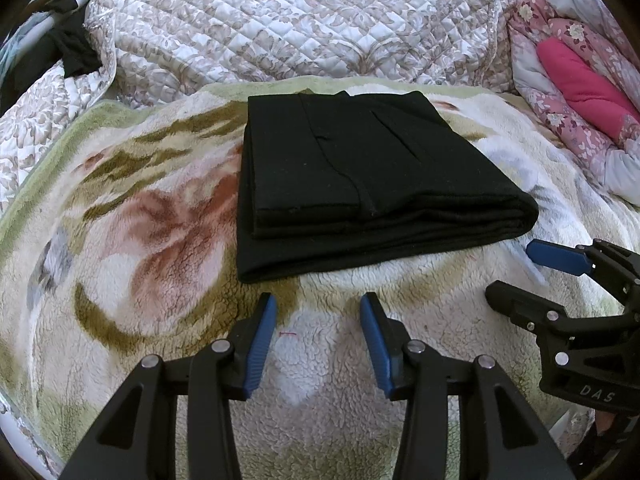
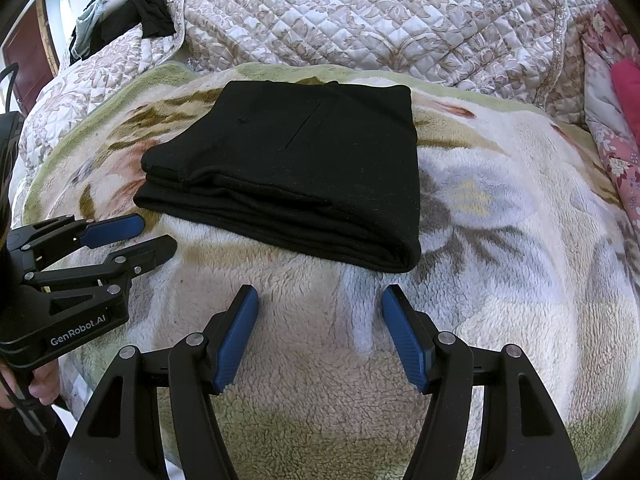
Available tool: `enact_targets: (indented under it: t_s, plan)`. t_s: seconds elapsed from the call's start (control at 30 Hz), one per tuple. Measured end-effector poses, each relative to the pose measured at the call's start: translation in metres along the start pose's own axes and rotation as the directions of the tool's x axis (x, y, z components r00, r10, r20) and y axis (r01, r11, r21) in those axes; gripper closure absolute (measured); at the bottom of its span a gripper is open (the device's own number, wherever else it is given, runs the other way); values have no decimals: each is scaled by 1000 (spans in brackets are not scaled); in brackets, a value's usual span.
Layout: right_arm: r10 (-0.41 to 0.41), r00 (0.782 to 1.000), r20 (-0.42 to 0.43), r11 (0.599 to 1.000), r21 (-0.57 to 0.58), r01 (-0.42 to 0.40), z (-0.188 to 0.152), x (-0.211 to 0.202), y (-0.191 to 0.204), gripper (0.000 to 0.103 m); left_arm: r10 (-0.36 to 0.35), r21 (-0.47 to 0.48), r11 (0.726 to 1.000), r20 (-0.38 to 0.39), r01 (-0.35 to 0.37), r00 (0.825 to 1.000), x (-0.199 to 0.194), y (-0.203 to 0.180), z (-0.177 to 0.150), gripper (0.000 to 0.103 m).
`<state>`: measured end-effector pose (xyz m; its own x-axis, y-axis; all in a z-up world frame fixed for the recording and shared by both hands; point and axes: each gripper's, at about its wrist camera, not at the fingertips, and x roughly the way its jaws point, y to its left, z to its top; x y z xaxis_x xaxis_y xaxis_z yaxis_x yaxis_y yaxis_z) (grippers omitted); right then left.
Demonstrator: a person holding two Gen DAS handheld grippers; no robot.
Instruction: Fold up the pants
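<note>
The black pants (image 1: 360, 176) lie folded into a thick, neat rectangle on the fleece blanket (image 1: 140, 240) that covers the bed, with its big flower pattern in pink, olive and grey. The stacked layers show along the near edge of the bundle, and one rounded fold sits at its right corner. Nothing is touching them.

Both grippers are held just short of that near edge, angled down toward the blanket. The left gripper (image 1: 318, 312) has its jaws apart with only bare fleece between the blue pads, so it grasps nothing. The right gripper (image 2: 320, 300) is the same, its jaws standing a little wider and also empty. In each wrist view the other gripper pokes in from the side (the left one with "GenRobot.AI" printed on its body), close beside its partner but not touching it. A hand (image 2: 44, 384) is partly visible under the left gripper, at the lower left of the right wrist view.

Behind the pants a quilted bedspread (image 1: 280, 20) in white and beige is bunched up along the far side of the bed. To the right lies a pink flowered quilt (image 1: 572, 80), and at the far left some dark clothes (image 2: 132, 12) hang in a heap.
</note>
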<state>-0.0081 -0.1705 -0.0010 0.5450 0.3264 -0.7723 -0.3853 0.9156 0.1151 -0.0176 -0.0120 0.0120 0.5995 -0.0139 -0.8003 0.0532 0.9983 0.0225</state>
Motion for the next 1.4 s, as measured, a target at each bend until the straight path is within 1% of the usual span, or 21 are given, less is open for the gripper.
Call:
enact_targets:
  t_s: [1.4]
  plan:
    - [-2,1000,1,1000,-1,2,0,1,0,38,4,6,1000,-11,-4,1000,2,1,0,55]
